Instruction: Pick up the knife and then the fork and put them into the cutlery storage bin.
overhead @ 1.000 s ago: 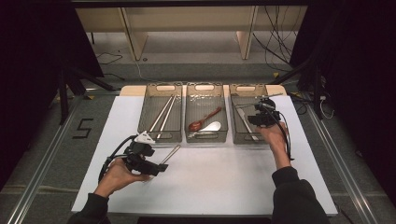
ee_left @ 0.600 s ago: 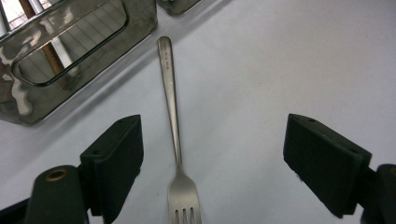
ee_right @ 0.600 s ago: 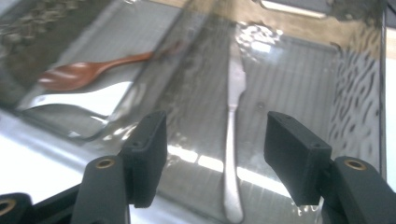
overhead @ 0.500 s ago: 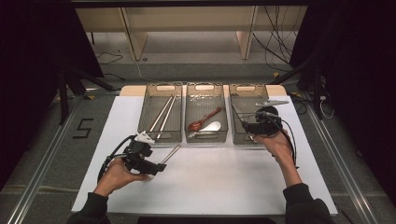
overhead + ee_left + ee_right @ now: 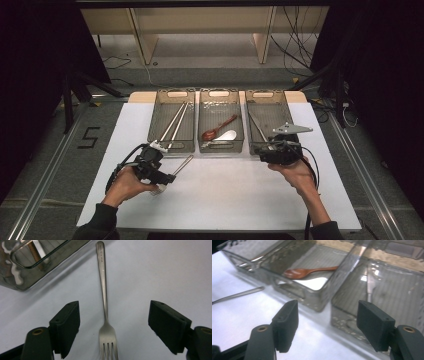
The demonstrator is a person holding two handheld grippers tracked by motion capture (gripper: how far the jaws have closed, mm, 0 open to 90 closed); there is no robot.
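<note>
The fork [image 5: 106, 312] lies on the worktop [image 5: 240, 200] near the left tray [image 5: 161, 116], between the left tool's [image 5: 113, 325] wide jaws. Lower squarely, close on the neck.

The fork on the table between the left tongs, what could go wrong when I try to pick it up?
1. The fork lies flat on the smooth white table, and the left tongs stand open wide around its thin neck, so it may slip or swivel as they close.
2. Its handle end lies close to the left tray, so a lift or swing could knock that tray.
</note>
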